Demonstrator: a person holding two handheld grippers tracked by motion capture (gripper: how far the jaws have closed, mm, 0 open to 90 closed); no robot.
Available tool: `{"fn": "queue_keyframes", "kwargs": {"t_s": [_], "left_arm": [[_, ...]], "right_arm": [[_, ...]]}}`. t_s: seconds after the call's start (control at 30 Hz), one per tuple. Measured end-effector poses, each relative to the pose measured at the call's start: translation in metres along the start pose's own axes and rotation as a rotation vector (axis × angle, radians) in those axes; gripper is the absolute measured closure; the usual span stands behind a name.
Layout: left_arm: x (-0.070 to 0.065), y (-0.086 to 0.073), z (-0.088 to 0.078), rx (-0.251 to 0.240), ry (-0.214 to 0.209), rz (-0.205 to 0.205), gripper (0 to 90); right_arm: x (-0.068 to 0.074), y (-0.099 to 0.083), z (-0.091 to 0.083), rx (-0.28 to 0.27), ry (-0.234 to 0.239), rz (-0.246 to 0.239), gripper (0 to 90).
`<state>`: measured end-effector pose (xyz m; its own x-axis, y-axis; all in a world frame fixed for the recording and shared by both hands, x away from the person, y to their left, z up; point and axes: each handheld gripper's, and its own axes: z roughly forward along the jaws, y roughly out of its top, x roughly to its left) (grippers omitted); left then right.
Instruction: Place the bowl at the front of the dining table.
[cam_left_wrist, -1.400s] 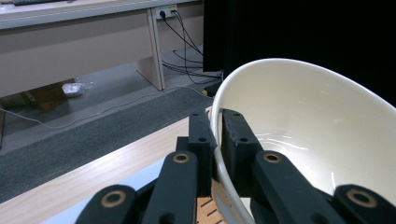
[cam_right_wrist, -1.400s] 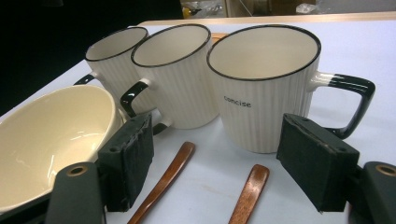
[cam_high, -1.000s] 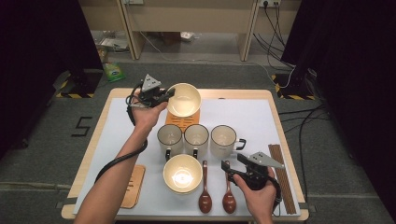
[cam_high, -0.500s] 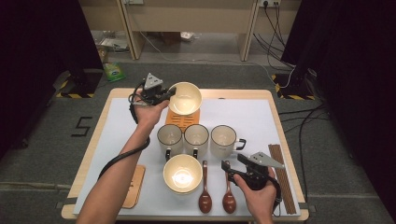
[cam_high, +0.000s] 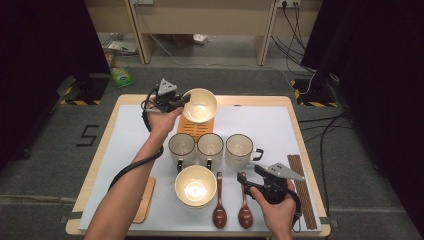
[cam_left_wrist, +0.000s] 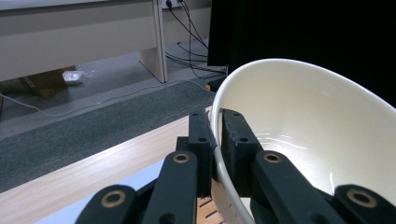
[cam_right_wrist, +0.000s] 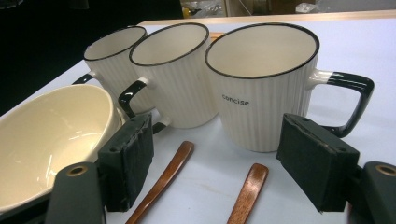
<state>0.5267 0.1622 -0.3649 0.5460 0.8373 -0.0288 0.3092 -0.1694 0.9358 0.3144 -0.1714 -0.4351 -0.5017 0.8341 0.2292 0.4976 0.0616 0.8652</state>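
The left tool pinches the far bowl by its thin rim, a stiff, glazed, probably slippery, breakable hold, while the right tool stays spread.

Left forearm reaches far forward from bottom edge, stretched toward far side of table. Left hand grips left gripper, jaws pointing right, closed tight on rim of bowl: one jaw inside wall, other outside. Right hand near bottom edge, low over table. Right gripper points left, jaws wide apart, nothing between pads.
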Motion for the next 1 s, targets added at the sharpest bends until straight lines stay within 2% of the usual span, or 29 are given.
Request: {"fn": "queue_keyframes", "kwargs": {"t_s": [1.0], "left_arm": [[0.006,-0.012,0.022,0.043,0.014,-0.046,82.3]], "right_arm": [[-0.001,-0.001,0.0,-0.001,-0.001,-0.001,27.0]]}}
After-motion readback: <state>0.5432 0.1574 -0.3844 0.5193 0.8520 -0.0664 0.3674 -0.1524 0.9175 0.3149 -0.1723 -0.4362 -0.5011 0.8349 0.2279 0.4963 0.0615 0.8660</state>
